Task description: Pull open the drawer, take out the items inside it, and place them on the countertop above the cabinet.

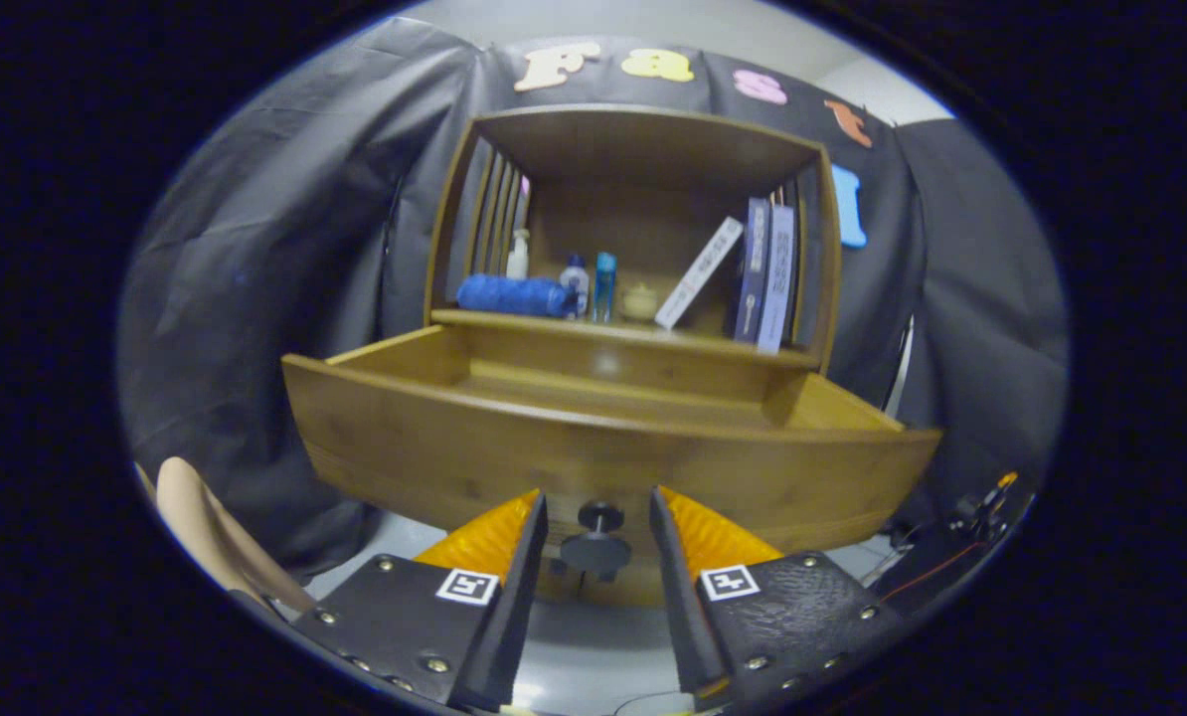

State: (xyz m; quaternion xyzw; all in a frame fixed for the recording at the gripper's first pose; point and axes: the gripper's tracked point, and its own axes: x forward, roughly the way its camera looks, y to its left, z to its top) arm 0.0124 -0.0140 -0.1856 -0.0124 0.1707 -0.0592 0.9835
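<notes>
Drawer (593, 438): sticking well out of the cabinet (633, 229), pulled open toward the camera, front panel curving across just ahead of the fingers
Knob (600, 515): small dark round one on the drawer front, low and centred, sitting right between the two fingertips
Gripper (598, 517): fingers are standing apart, one on each side of the knob with a gap on both sides, so they're not pinching it as far as I can tell
Drawer inside: only seeing the back wall and side walls from this low angle, the floor is hidden behind the front panel, so I can't say what's lying in there
Key relation: whatever's in the drawer is lying up and beyond the fingers, over the front lip, and the drawer's long axis is running side to side across the fingers' line
Counter (613, 333): the ledge right above the drawer, behind and above the open box, already carrying a blue roll (514, 295), a few small bottles (590, 286), a little pale jar (640, 300) and some books (764, 268), one white book (698, 273) leaning over
Free spot: looks like there's bare wood along the front edge of the counter
My guess at the step: the pulling part is looking done or nearly so, so next the fingers are needing to go up over the lip and down into the drawer
</notes>
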